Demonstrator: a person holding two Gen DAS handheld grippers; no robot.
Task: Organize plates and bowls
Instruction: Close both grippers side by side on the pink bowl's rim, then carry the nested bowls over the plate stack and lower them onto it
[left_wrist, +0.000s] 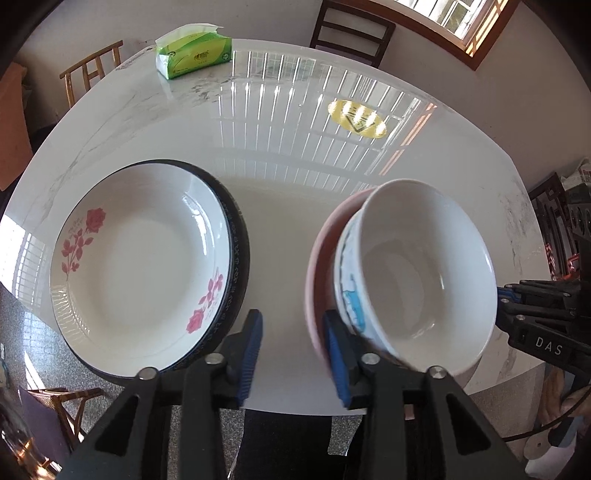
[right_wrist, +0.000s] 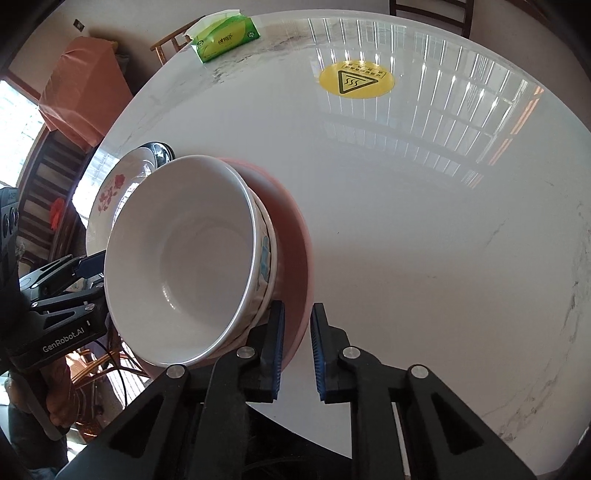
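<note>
A white bowl (left_wrist: 417, 273) with a blue pattern outside sits in a pink plate (left_wrist: 317, 266) near the table's front edge. My left gripper (left_wrist: 293, 354) straddles the pink plate's left rim; the rim lies against the right pad, while the left pad stands apart from it. My right gripper (right_wrist: 297, 347) is shut on the pink plate (right_wrist: 295, 236) at its right rim, beside the bowl (right_wrist: 177, 258). To the left, a white rose-patterned plate (left_wrist: 144, 258) rests on a dark-rimmed plate (left_wrist: 240, 236).
On the white marble table (left_wrist: 288, 122), a green tissue pack (left_wrist: 194, 51) lies at the far edge and a yellow warning sticker (right_wrist: 356, 79) in the middle. Chairs (left_wrist: 351, 31) stand around the table. A hand (right_wrist: 55, 391) holds the left gripper's handle.
</note>
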